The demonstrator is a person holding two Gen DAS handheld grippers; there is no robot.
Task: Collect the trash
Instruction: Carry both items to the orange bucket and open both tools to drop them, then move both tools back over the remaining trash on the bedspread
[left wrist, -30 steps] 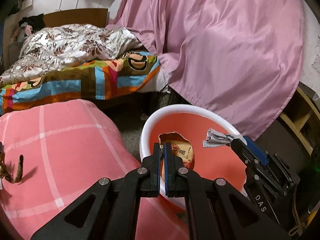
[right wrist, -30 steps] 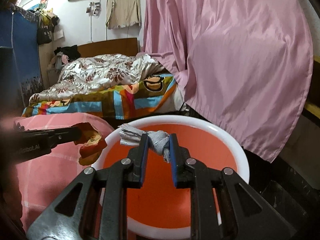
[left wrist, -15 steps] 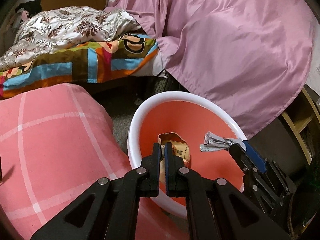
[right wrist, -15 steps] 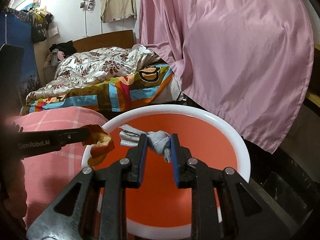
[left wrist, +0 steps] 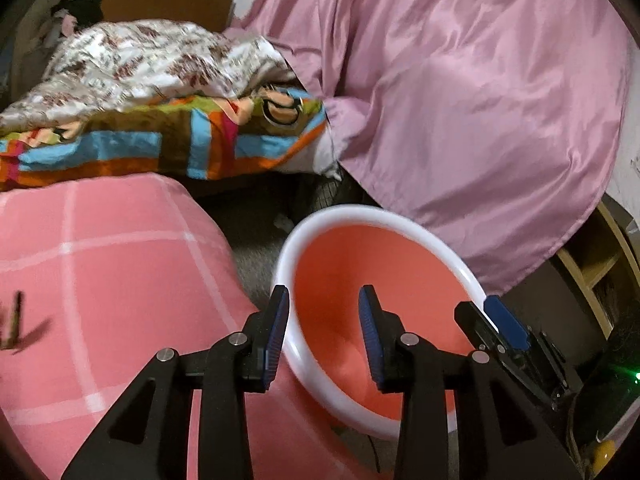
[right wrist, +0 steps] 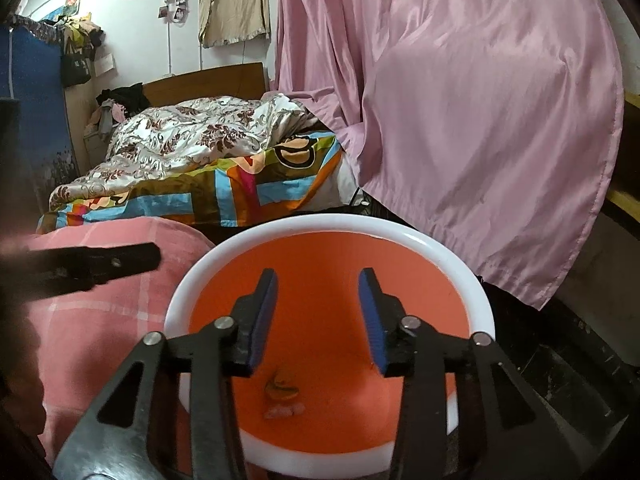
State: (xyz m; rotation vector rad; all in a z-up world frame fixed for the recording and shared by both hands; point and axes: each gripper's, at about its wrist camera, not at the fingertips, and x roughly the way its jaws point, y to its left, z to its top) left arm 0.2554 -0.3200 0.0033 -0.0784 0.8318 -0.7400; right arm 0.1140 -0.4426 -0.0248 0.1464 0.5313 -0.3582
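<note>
Over a white basin (right wrist: 320, 222) with an orange inside, my right gripper (right wrist: 318, 312) hangs with its jaws opening and nothing between them. At the bottom of the basin lie an orange wrapper (right wrist: 282, 390) and a pale crumpled scrap (right wrist: 284, 411). My left gripper (left wrist: 324, 320) straddles the basin's near-left rim (left wrist: 320, 216); its jaws are opening too, with nothing between them. The right gripper (left wrist: 478, 306) shows at the basin's right rim in the left wrist view. In the right wrist view the left gripper (right wrist: 152, 258) reaches in from the left.
A pink checked blanket (left wrist: 120, 280) lies left of the basin, with a small brown scrap (left wrist: 12, 326) on it. Behind are a bed with a patchwork quilt (right wrist: 224, 188) and a hanging pink curtain (right wrist: 480, 120). A wooden shelf (left wrist: 600, 276) stands at the right.
Both grippers have opened. The orange wrapper has left the left gripper and the grey scrap the right one, and both now lie in the basin.
</note>
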